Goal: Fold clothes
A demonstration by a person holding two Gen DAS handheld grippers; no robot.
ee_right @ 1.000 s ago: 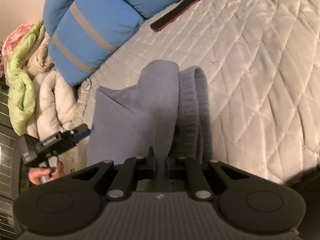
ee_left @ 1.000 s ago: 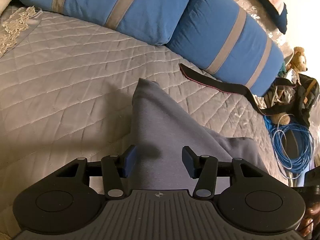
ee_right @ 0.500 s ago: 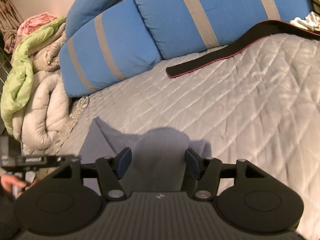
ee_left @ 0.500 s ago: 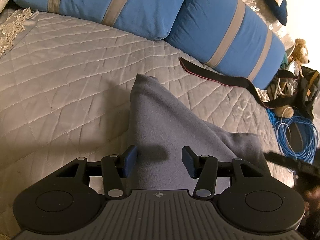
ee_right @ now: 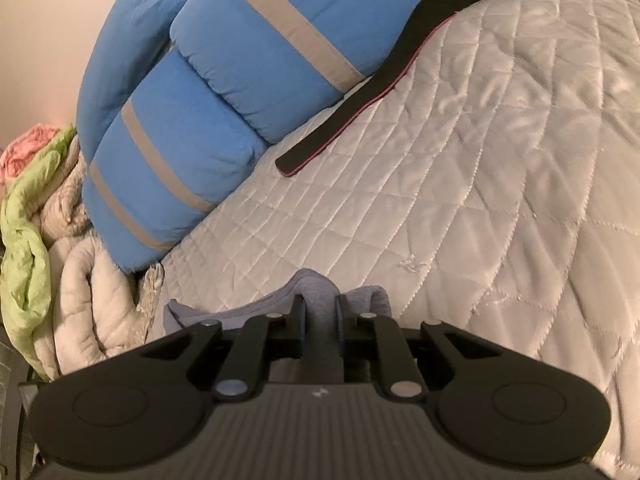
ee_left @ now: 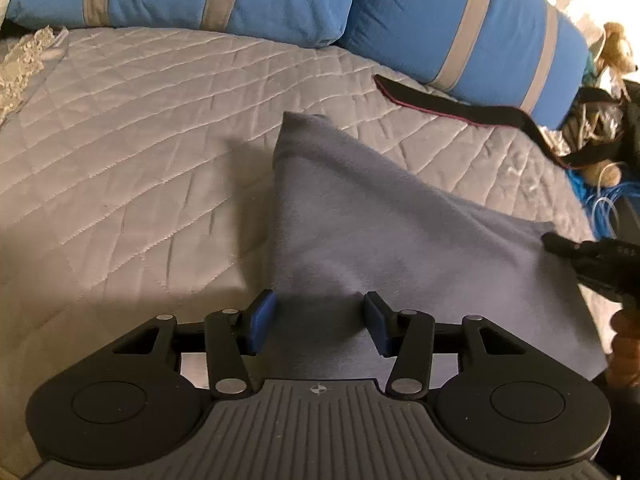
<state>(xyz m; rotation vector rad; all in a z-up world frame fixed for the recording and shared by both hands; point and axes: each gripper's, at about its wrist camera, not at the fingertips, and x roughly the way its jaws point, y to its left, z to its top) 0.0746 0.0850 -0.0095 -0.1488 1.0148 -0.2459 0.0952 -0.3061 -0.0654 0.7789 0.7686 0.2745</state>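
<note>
Cloth [ee_left: 360,216], grey-blue and soft, lies on the quilt [ee_left: 120,140] with one corner toward the pillows and its near edge under the left gripper. In the right wrist view a bunched fold of the same cloth [ee_right: 320,292] stands up from the quilt [ee_right: 500,200].

Left gripper [ee_left: 318,320]: jaws stand partly apart over the cloth, fabric between the blue pads, pads not pressing on it; nothing is held.

Right gripper [ee_right: 320,320]: jaws are closing, and the narrow ridge of cloth is pinched between the fingers. From the left wrist view this gripper [ee_left: 560,246] shows at the cloth's right corner, with part of the person's hand [ee_left: 624,344] below it.

Beyond the cloth, at the far edge of the quilt, two blue pillows [ee_left: 460,28] with grey stripes lie side by side. A black strap [ee_left: 452,106] with a red edge lies on the quilt between the cloth and the pillows, one end near the right pillow. Past the quilt's right edge sit a coil of blue cable [ee_left: 600,208] and a stuffed toy [ee_left: 616,44]. In the right wrist view, left of the pillows [ee_right: 208,128], a heap of pale and green bedding [ee_right: 44,240] lies off the quilt
</note>
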